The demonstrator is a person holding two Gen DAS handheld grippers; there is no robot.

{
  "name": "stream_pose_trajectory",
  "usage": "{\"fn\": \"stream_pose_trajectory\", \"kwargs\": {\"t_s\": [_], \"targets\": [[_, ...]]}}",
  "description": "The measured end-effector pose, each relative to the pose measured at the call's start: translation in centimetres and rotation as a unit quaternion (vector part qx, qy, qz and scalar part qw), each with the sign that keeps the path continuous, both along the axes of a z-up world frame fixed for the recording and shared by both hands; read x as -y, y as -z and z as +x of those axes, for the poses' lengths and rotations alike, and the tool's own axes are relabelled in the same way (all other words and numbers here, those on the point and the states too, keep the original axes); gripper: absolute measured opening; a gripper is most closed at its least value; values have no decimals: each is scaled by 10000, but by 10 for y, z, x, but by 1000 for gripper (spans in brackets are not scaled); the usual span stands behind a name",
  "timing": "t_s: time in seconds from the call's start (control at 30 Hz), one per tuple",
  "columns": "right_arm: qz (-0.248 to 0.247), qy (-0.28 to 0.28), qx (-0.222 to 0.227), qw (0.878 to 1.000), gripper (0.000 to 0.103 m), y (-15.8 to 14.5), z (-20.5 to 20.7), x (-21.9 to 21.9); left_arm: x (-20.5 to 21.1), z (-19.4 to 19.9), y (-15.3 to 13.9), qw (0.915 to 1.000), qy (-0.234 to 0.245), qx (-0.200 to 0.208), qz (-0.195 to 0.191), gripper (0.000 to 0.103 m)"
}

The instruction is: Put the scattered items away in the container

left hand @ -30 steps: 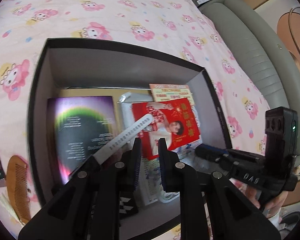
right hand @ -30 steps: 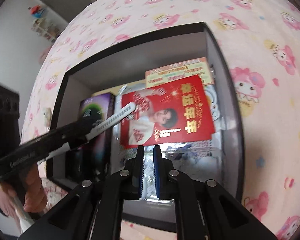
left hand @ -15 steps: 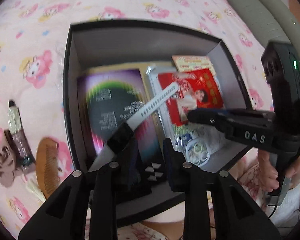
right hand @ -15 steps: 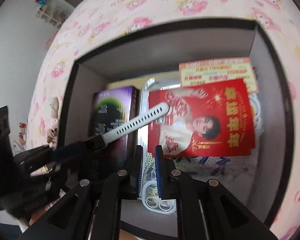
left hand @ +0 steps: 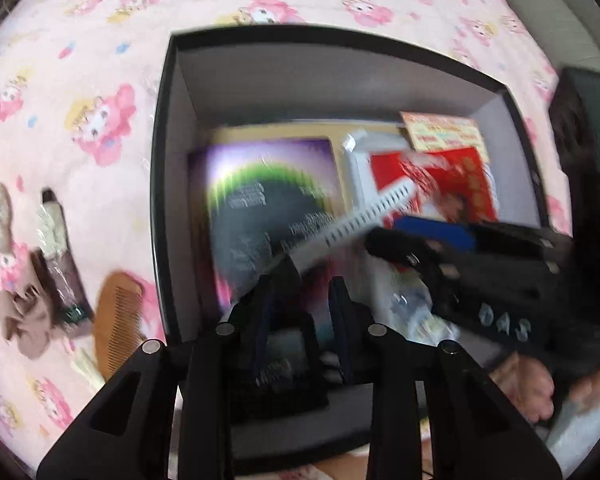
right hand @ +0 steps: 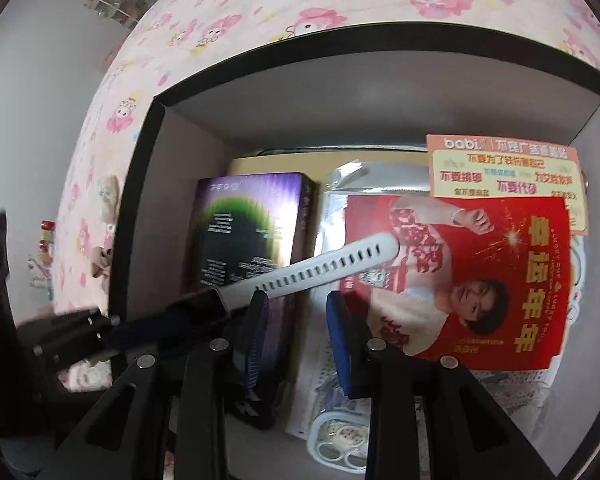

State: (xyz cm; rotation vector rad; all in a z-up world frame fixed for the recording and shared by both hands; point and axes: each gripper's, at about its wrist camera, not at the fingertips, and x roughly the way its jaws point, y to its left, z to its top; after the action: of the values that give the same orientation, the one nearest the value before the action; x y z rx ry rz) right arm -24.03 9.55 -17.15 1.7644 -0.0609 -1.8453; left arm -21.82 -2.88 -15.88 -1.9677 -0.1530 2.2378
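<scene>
A black box [left hand: 168,128] with grey inner walls sits on the pink bed; it also shows in the right wrist view [right hand: 140,184]. Inside lie a purple box [left hand: 260,200], a red packet [right hand: 480,280] and a small orange card [right hand: 500,164]. A white strap with holes [right hand: 332,268], on a dark body, slants over the purple box. My left gripper [left hand: 300,316] is open just behind the strap [left hand: 364,216]. My right gripper [right hand: 296,328] is open and empty over the box, beside the strap's near end.
Left of the box on the bedspread lie a wooden comb [left hand: 120,316], a dark tube [left hand: 60,256] and a brown hair tie [left hand: 24,320]. A white ring-shaped item [right hand: 340,440] lies at the box's near wall.
My left gripper has opened and let go of the strap, which now rests in the box. My right gripper has opened too and has moved lower into the box.
</scene>
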Motion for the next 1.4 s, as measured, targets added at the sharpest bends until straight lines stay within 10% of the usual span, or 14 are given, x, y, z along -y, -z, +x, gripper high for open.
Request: {"fn": "stream_pose_trajectory", "kwargs": {"t_s": [0.3,0.5,0.57,0.87,1.13,1.2,1.3,1.4], "targets": [[-139,487,41,9987,27,5,-19,-15,-11,-2,-3,9972,649,34,-376,55],[-236,319,187,9990,27,6,-18,-10,-35,-6,12,9885,1055,64,-1084,44],[-188,348,166,9991,27,4,-17,-13,-38,-7,13,9865,1069,-21,-1237,24],[61,468,-40,9989,27,4,-20,-25,-51,-11,15,9888,1190,-309,-849,0],[328,795,-468,9952,27,-13,-24,-46,-47,-28,7,9950,772,-565,-288,0],[508,810,-600,9936,27,-12,-26,-47,-45,-19,-4,9939,803,-635,-398,4],[645,691,-606,9937,27,-8,-25,-39,-42,-3,-16,9880,965,-613,-1038,52],[578,496,-463,9960,27,-4,-23,-28,-38,4,-14,9857,1098,-367,-1222,56]]}}
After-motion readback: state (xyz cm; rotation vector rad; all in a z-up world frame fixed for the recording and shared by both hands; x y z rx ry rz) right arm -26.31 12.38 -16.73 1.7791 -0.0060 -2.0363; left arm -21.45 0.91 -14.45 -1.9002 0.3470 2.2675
